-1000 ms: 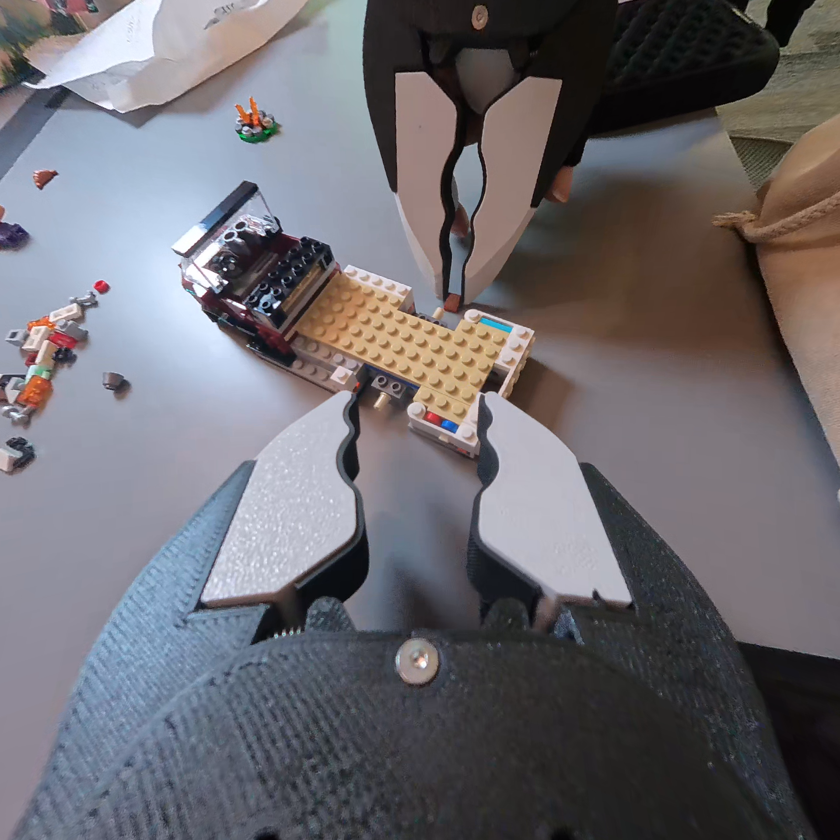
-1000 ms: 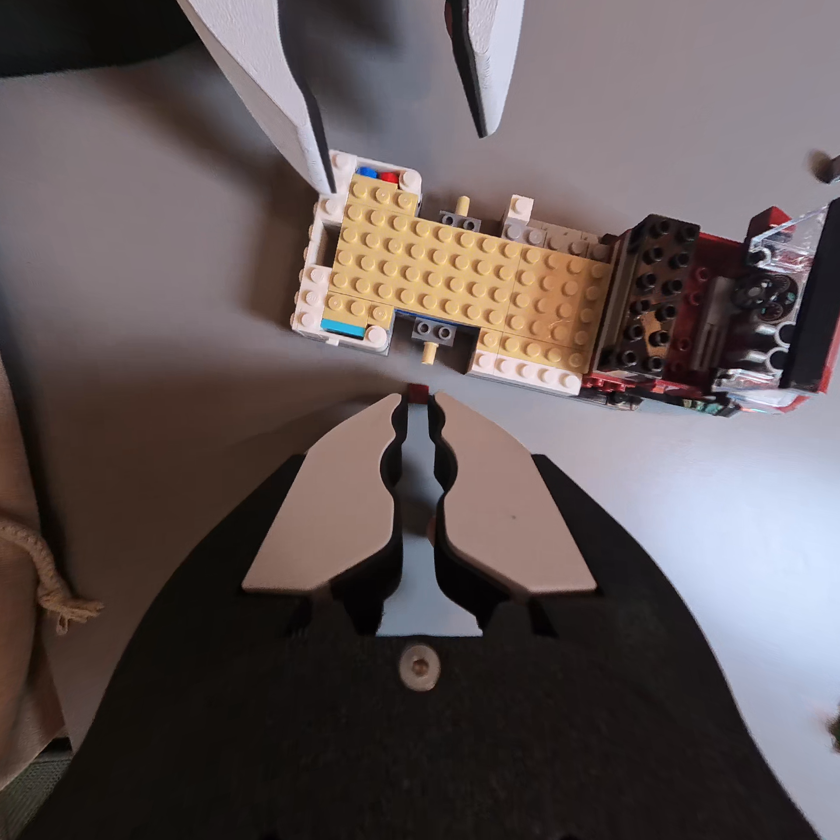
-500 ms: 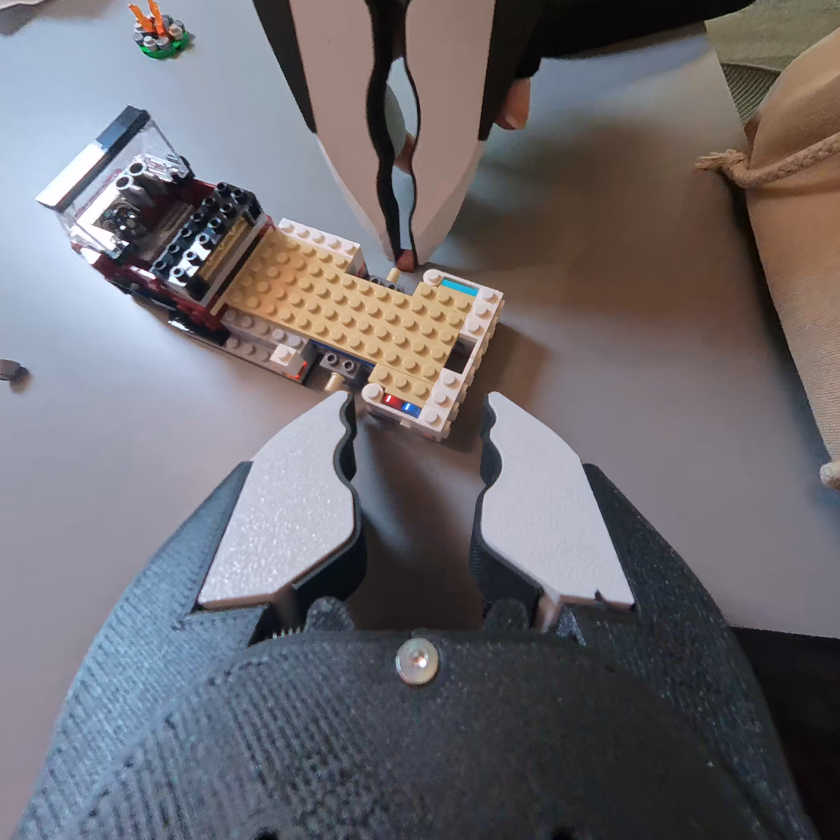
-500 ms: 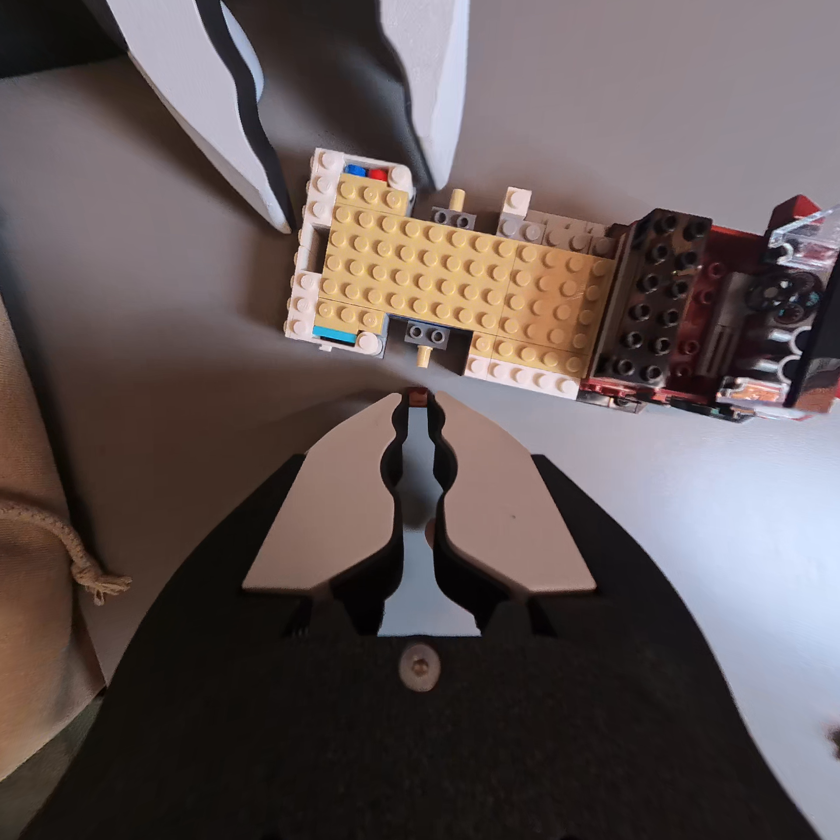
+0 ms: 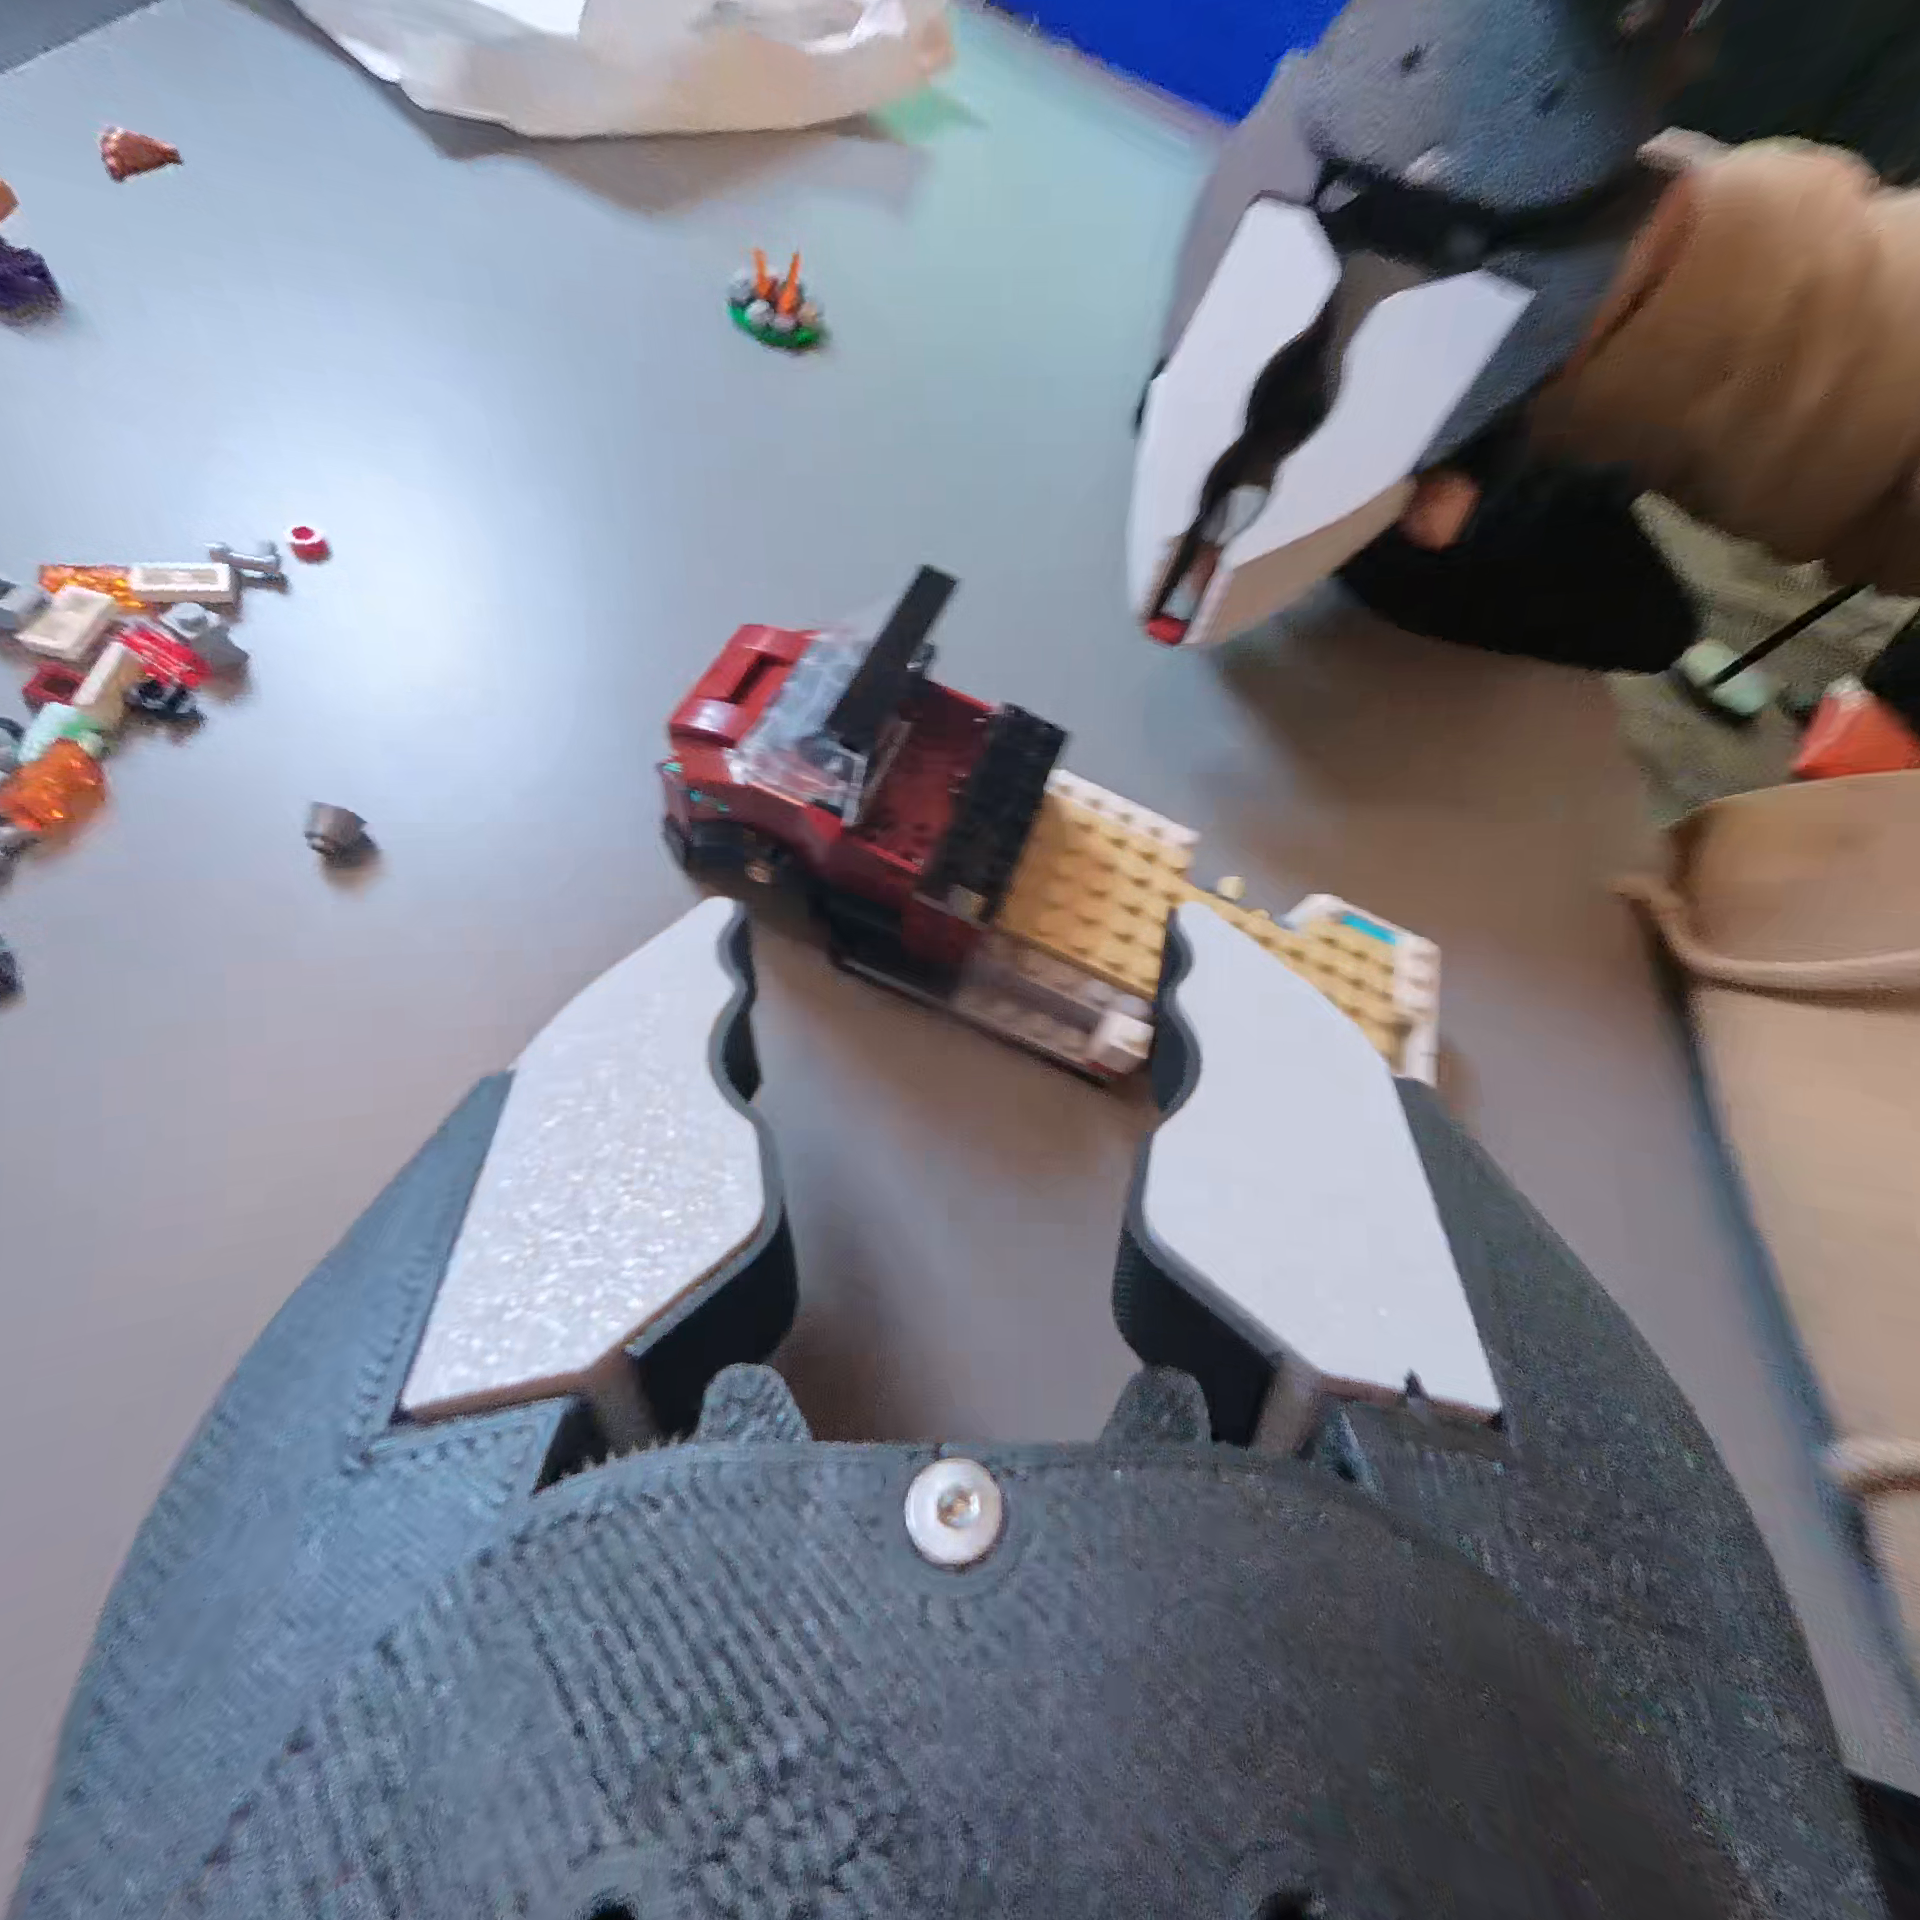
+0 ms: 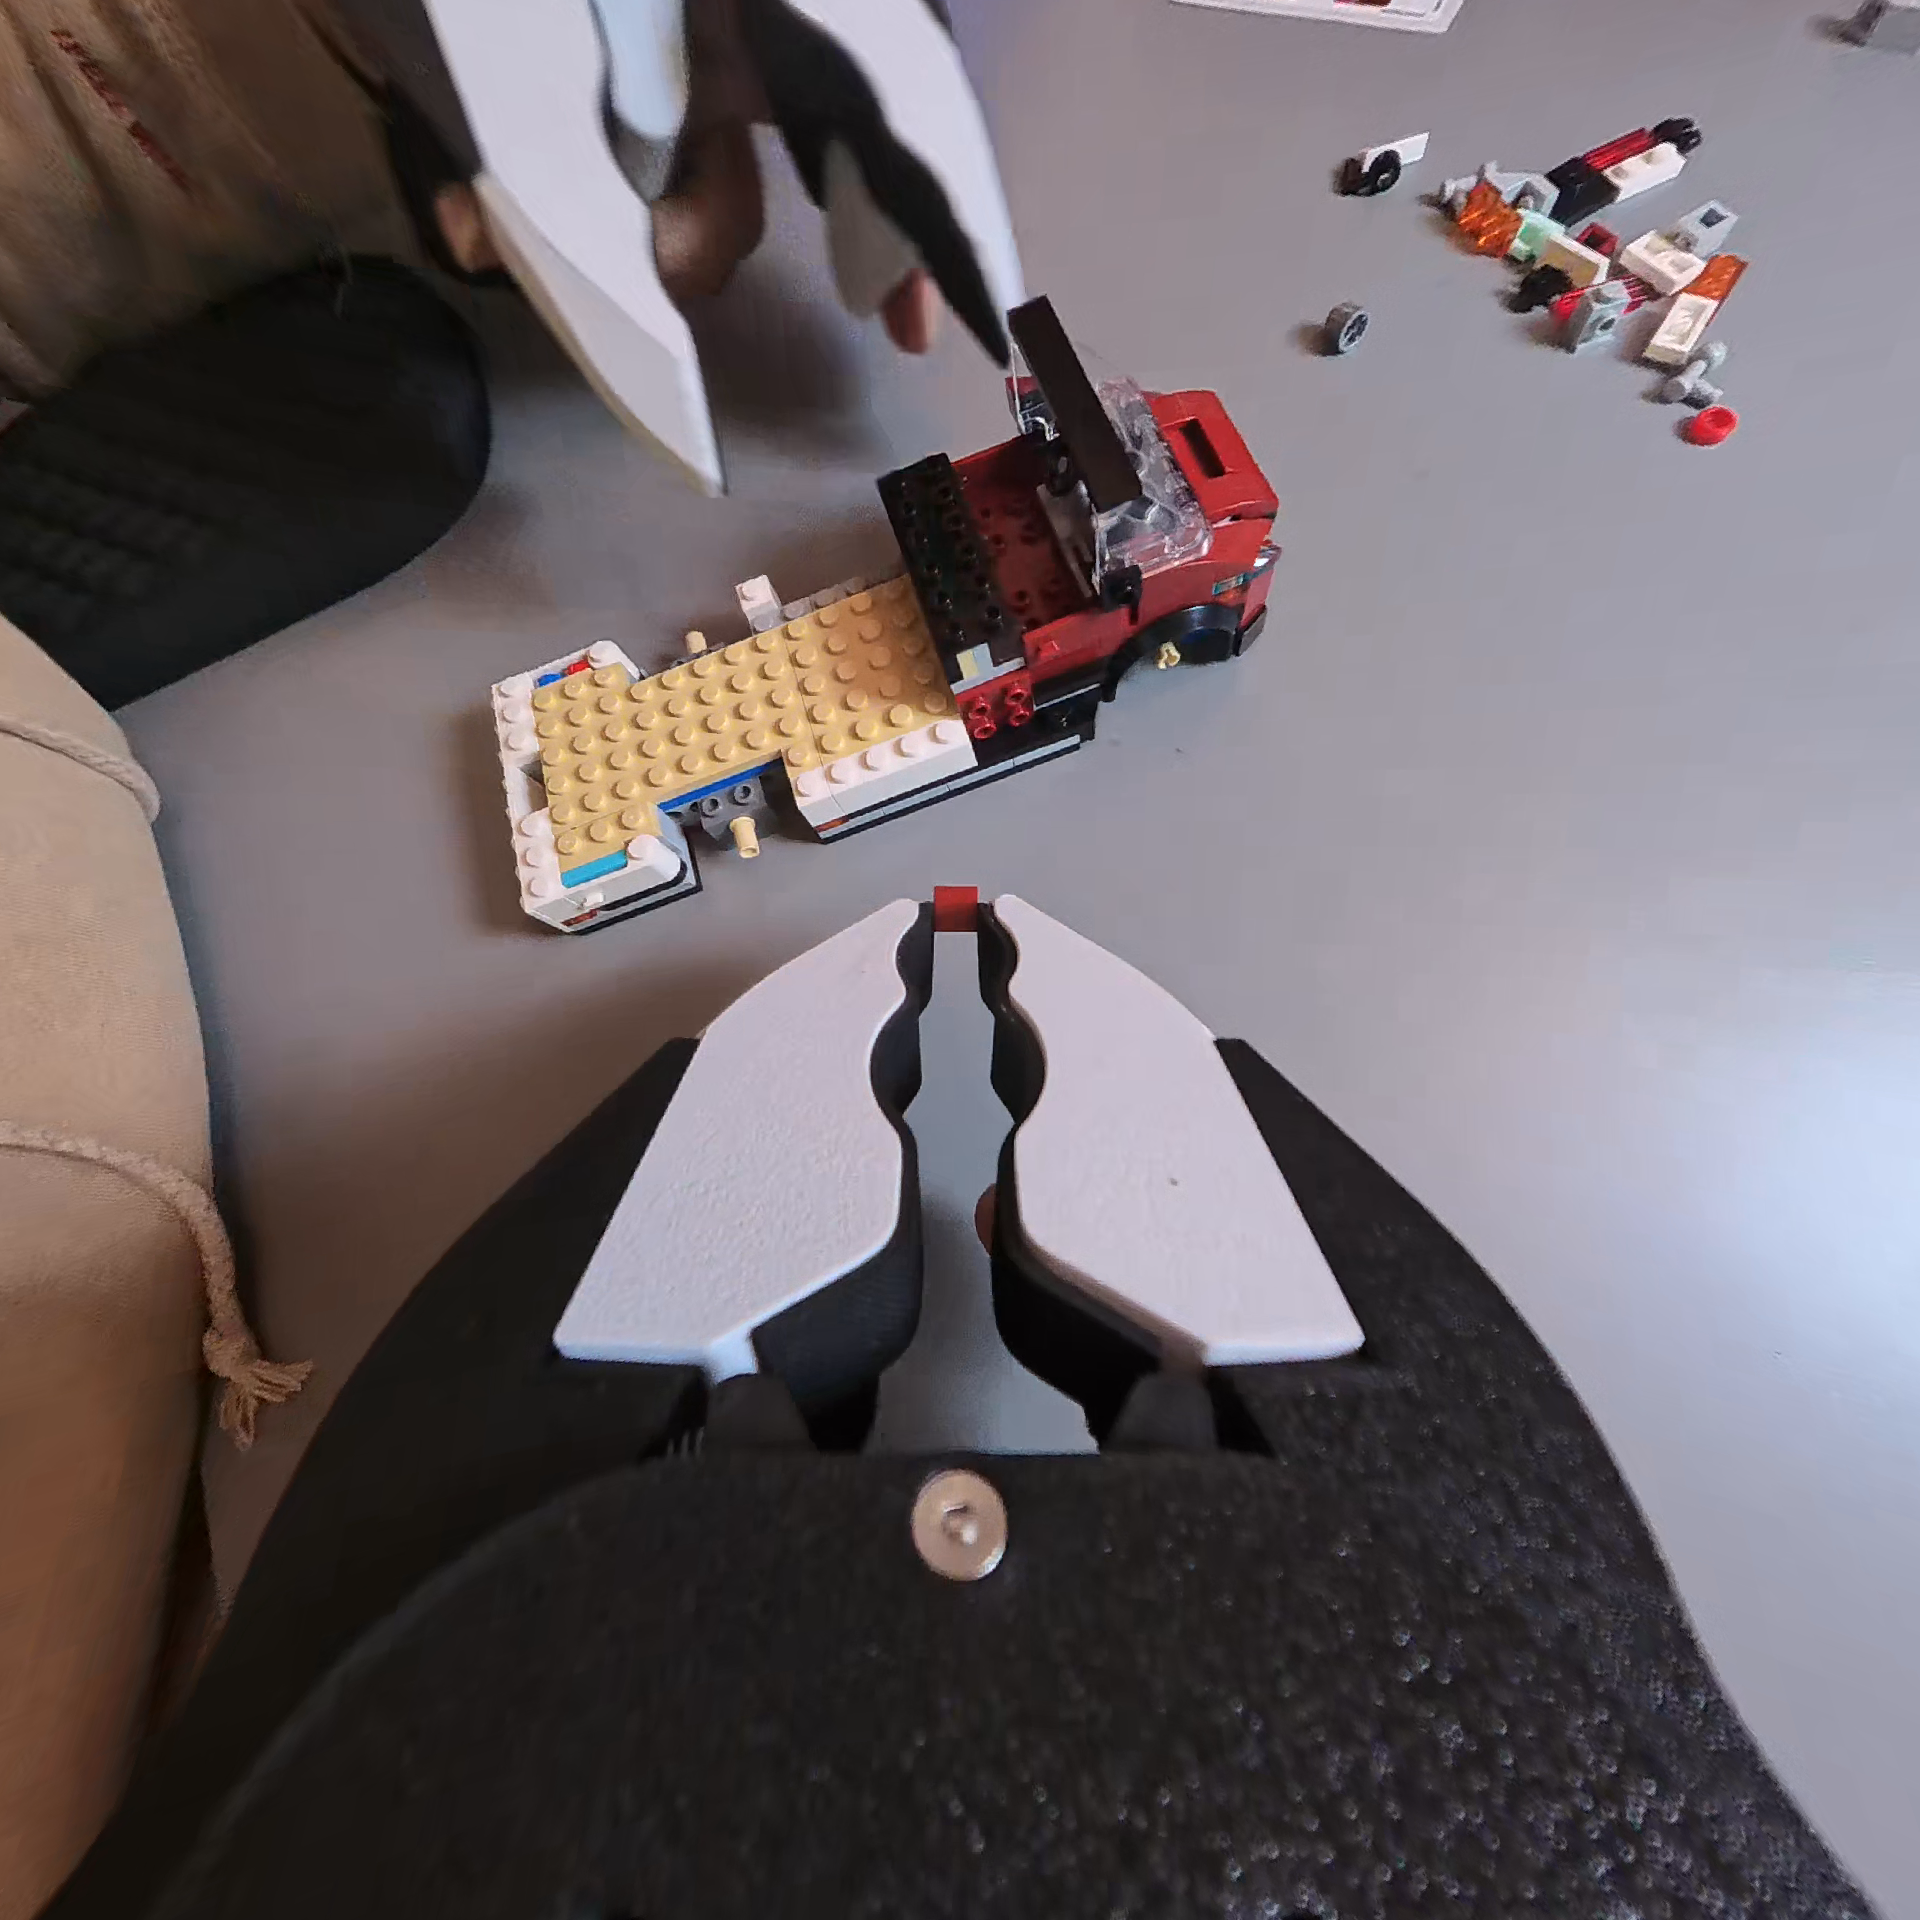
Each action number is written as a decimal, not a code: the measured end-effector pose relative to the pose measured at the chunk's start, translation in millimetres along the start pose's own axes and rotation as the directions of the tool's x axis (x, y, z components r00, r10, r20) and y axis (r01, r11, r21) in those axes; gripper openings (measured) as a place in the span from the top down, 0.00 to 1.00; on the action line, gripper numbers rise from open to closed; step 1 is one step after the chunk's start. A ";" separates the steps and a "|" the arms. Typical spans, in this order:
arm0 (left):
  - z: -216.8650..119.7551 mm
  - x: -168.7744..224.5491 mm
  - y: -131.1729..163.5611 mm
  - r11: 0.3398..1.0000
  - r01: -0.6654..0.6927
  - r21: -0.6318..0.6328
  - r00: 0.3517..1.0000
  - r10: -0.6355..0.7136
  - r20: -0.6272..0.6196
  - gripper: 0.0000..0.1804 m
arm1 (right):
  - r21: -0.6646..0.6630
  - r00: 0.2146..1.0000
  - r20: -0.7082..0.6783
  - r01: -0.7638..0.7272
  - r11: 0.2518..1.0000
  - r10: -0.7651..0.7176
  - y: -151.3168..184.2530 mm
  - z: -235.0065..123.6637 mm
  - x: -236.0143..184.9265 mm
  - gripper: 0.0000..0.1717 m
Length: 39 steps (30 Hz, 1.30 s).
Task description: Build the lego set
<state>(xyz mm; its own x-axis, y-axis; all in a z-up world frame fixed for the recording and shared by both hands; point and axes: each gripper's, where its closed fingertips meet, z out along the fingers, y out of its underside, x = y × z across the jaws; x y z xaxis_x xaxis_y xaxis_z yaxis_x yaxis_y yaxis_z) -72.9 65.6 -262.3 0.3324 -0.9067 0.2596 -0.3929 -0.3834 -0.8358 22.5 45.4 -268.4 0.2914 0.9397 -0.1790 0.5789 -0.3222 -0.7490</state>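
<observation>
Truck [image 6: 883, 665] of toy bricks on grey surface [image 6: 1455, 935], between two grippers.
Right gripper [image 6: 956, 909] jaws pinch a small red brick [image 6: 955, 904]; left gripper [image 5: 956, 925] jaws spread, empty. Loose bricks [image 6: 1600, 270] lie well apart; beige bag [image 6: 83, 1039] beside.

Your left wrist camera rides behind the left gripper [image 5: 951, 925], raised over the grey table [image 5: 468, 436] and angled down and forward, close to the brick truck [image 5: 935, 831], which it meets from the cab side. Your right wrist camera sits behind the right gripper [image 6: 956, 909], also tilted down at the table [image 6: 1455, 831], a little farther back, facing the truck [image 6: 883, 665] from its opposite long side. Both views share the truck, the loose bricks [image 5: 94, 665] [image 6: 1600, 260], and each other's gripper at the far edge.
</observation>
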 end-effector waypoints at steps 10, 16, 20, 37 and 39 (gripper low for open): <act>46.0 -19.6 2.5 0.958 -0.234 -0.167 0.968 0.213 -0.134 0.43 | 0.054 0.996 0.053 0.063 0.996 -0.066 4.8 -6.2 -6.7 0.95; 48.2 -15.7 0.2 0.953 -0.247 -0.175 0.965 0.226 -0.132 0.49 | 0.104 0.996 0.068 0.044 0.994 -0.051 1.7 -9.5 -2.7 0.95; 41.4 -11.6 -4.9 0.952 -0.274 -0.137 0.961 0.265 -0.084 0.51 | 0.145 0.998 0.060 0.022 0.989 -0.031 -3.2 -12.1 2.0 0.95; 24.2 5.0 -2.1 0.949 -0.298 -0.102 0.954 0.301 0.008 0.52 | 0.204 0.975 0.174 -0.173 0.963 0.139 -20.6 1.5 -7.0 0.95; 19.4 5.8 -6.5 0.939 -0.329 -0.102 0.942 0.334 0.040 0.52 | 0.207 0.964 0.194 -0.221 0.953 0.181 -24.3 5.8 -5.8 0.95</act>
<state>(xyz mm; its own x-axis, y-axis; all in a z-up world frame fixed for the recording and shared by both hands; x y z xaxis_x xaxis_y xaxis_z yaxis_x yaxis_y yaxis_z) -51.8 66.3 -264.7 0.2161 -0.9749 -0.0542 -0.5654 -0.0796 -0.8210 2.4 48.4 -252.8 0.2381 0.8698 -0.4322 0.3295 -0.4910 -0.8065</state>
